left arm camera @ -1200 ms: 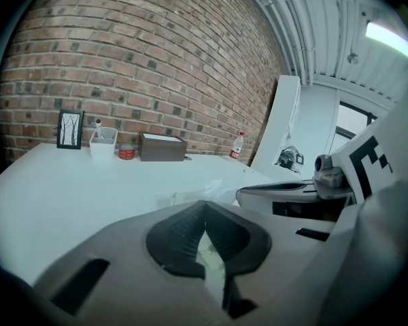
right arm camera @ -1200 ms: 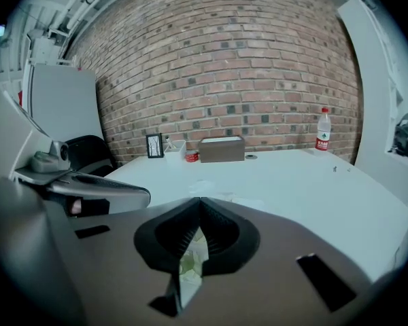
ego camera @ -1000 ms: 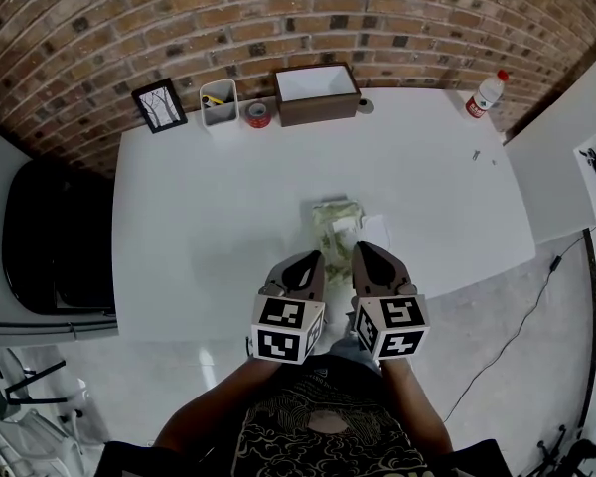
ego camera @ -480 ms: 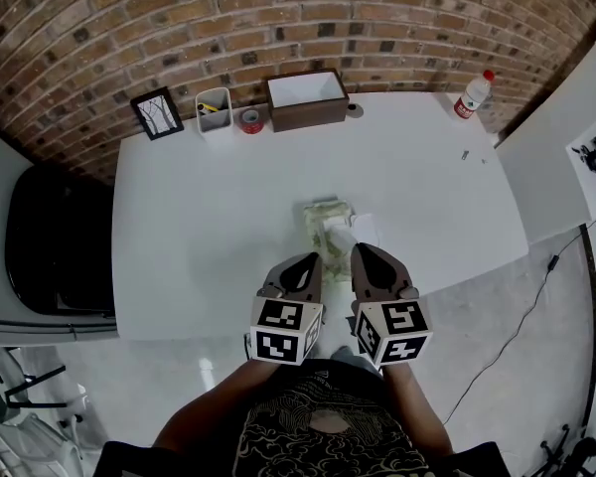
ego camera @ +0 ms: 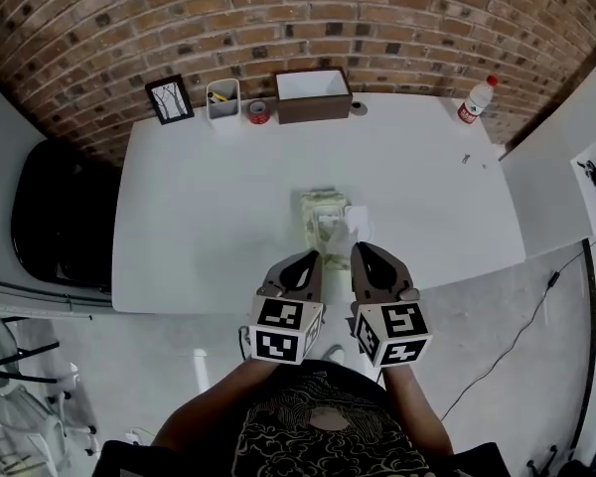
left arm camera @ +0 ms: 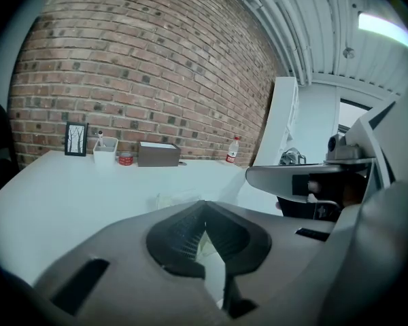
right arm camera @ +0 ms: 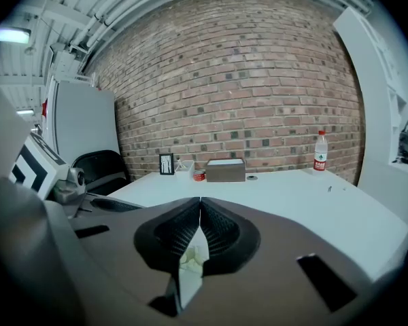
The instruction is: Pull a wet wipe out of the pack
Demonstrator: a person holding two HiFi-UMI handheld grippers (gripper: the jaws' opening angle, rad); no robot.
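Note:
The pale green wet wipe pack (ego camera: 323, 222) lies on the white table (ego camera: 209, 217), a little in front of centre. A white sheet (ego camera: 356, 221) lies against its right side. My left gripper (ego camera: 311, 259) hovers just short of the pack, over the table's front edge, shut and empty. My right gripper (ego camera: 363, 250) is beside it, shut, with nothing between its jaws. In the left gripper view the pack (left arm camera: 179, 199) shows just beyond the closed left gripper (left arm camera: 204, 204). In the right gripper view the pack (right arm camera: 190, 255) shows through the gap under the closed right gripper (right arm camera: 200, 200).
Along the brick wall stand a picture frame (ego camera: 168, 98), a white holder (ego camera: 222, 101), a red tape roll (ego camera: 259, 113) and a brown box (ego camera: 313, 95). A water bottle (ego camera: 472, 99) stands at the far right corner. A black chair (ego camera: 55, 217) is left of the table.
The head view has shifted, so the table's front edge now lies under the grippers. Both grippers stay side by side and shut. The pack has not moved on the table.

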